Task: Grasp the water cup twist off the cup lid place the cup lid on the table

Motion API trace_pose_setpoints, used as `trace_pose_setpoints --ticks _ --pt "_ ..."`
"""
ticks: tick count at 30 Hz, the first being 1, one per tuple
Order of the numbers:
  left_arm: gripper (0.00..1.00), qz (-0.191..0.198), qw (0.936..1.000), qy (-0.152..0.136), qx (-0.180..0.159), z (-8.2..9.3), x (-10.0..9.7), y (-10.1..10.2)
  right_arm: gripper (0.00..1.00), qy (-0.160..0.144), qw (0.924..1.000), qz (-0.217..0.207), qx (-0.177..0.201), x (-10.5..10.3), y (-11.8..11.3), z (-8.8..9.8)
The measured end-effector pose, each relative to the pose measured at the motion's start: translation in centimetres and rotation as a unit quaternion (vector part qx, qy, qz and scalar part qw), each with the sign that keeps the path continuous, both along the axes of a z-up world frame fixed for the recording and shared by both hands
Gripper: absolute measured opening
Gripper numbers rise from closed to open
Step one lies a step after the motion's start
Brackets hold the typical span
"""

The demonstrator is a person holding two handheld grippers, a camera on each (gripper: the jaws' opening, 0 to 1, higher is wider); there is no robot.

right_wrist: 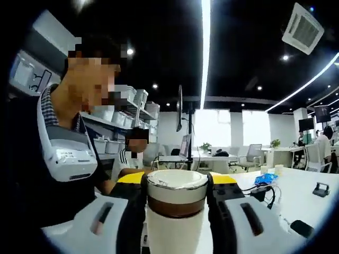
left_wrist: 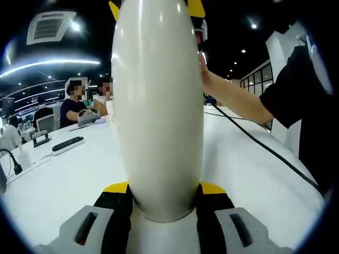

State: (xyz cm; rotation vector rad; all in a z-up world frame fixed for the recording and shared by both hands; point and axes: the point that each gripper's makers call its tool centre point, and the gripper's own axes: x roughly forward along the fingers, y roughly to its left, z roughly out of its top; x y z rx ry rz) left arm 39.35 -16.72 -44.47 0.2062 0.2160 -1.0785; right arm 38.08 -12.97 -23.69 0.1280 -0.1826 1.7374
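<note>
Water cup point(left_wrist: 158, 106): cream-white body, upright, pinched between the left gripper point(left_wrist: 164, 197) jaws above the white table point(left_wrist: 69, 180). Cup lid point(right_wrist: 176, 182): cream top, brown band beneath, on the cup, clamped between the right gripper point(right_wrist: 176, 191) jaws. Black cable point(left_wrist: 265, 148) on the table.

The water cup point(left_wrist: 158, 106) has a smooth, glossy cream body that looks like coated metal or hard plastic, though the close view leaves that unsure. Its cup lid point(right_wrist: 176, 182) has a shiny cream top over a matt brown band. The table point(left_wrist: 69, 180) is smooth, matt white. The left gripper point(left_wrist: 163, 198) and right gripper point(right_wrist: 176, 198) show matt grey plastic, black pads.
</note>
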Motion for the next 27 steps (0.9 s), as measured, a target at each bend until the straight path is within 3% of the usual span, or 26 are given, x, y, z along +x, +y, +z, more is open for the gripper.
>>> trace_pose_setpoints --ticks 3,6,8,13,14,19,21,23,25,27 --pt "0.49 0.000 1.0000 0.000 0.000 0.0 0.0 0.0 0.49 0.016 0.9987 -0.048 0.000 0.4 -0.2 0.1" --pt "0.49 0.000 1.0000 -0.001 0.000 0.0 0.1 0.0 0.62 0.021 0.9955 -0.091 0.013 0.2 -0.7 0.7" --pt "0.49 0.000 1.0000 0.000 -0.001 0.0 0.1 0.1 0.61 0.032 0.9873 -0.153 0.026 0.6 -1.3 1.3" --pt "0.49 0.000 1.0000 0.000 0.000 -0.1 0.1 0.1 0.53 0.075 0.9678 -0.238 0.030 1.1 -1.9 1.3" --pt "0.49 0.000 1.0000 0.000 0.000 -0.1 0.1 0.1 0.53 0.080 0.9659 -0.245 0.023 1.2 -1.7 0.9" --pt "0.49 0.000 1.0000 0.000 0.000 -0.1 0.1 0.1 0.50 0.044 0.9670 -0.251 0.001 1.2 -0.7 -0.2" --pt "0.49 0.000 1.0000 0.000 0.000 -0.1 0.1 0.1 0.46 0.042 0.9692 -0.243 0.003 1.0 -0.6 -0.2" --pt "0.49 0.000 1.0000 0.000 -0.001 -0.1 0.2 0.2 0.46 0.002 0.9722 -0.234 0.002 0.8 -0.4 0.0" --pt "0.49 0.000 1.0000 0.000 -0.001 -0.1 0.1 0.2 0.46 -0.003 0.9741 -0.226 -0.004 0.8 -0.4 0.0" --pt "0.49 0.000 1.0000 0.000 -0.001 -0.1 0.1 0.2 0.46 -0.010 0.9808 -0.195 -0.010 0.4 -0.2 -0.1"
